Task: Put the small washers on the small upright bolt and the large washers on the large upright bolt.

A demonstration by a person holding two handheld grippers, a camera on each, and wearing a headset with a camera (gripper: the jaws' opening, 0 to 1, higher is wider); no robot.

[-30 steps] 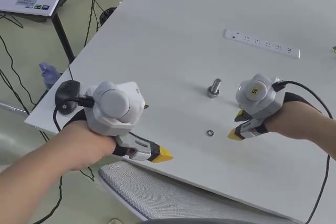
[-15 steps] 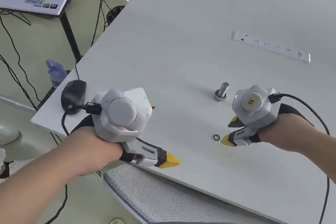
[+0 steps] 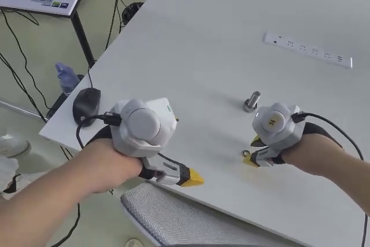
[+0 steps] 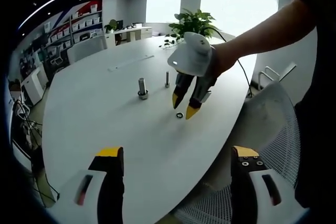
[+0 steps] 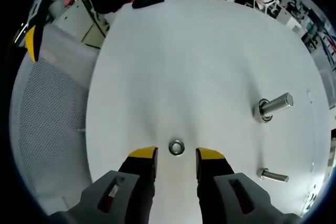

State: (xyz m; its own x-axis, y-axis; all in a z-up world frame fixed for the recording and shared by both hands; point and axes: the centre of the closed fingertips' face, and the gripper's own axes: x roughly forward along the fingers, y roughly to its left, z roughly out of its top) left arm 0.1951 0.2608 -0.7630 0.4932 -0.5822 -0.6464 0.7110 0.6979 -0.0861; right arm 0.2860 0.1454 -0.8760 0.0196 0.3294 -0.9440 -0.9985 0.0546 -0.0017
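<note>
The washer [image 5: 176, 147] lay on the table [image 3: 219, 33] close to its near edge, just ahead of the gap between the tips of the right gripper [image 3: 252, 152]. The large bolt [image 3: 252, 101] stood farther in behind it, with the small bolt [image 5: 274, 176] near that bolt on its right. The left gripper [image 3: 192, 176] hung over the near edge, well apart to the left; a mouse [image 3: 86, 103] sat at the near left corner, a power strip [image 3: 308, 50] lay far right beyond the bolts, and a chair [image 3: 173, 218] stood below the near edge.
</note>
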